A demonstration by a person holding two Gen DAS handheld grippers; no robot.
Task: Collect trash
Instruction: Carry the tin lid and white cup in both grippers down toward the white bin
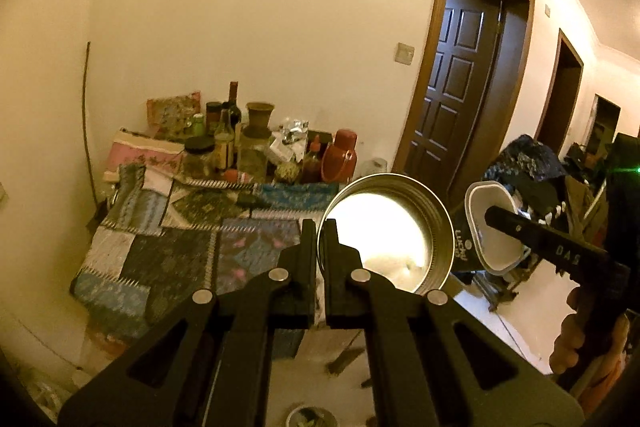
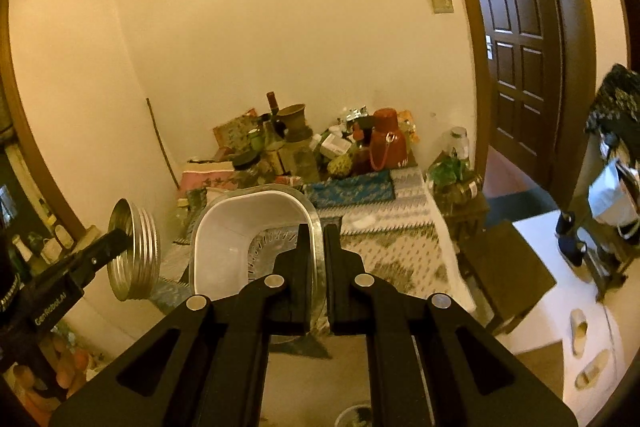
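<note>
My left gripper [image 1: 319,235] is shut on the rim of a round metal tin [image 1: 386,231], held in the air with its shiny inside facing the camera. In the right wrist view the same tin [image 2: 134,255] hangs at the left, seen from the side. My right gripper [image 2: 317,239] is shut on the rim of a white plastic food container [image 2: 248,231], also held aloft. In the left wrist view that container [image 1: 494,227] shows at the right with the right gripper's finger [image 1: 520,227] across it.
A low table under a patchwork cloth [image 1: 168,247] stands against the wall, its far end crowded with bottles, jars and a red flask [image 1: 340,159]. A dark wooden door [image 1: 456,95] is at the right. A small bin [image 1: 312,417] sits on the floor below. Slippers [image 2: 580,327] lie on the floor.
</note>
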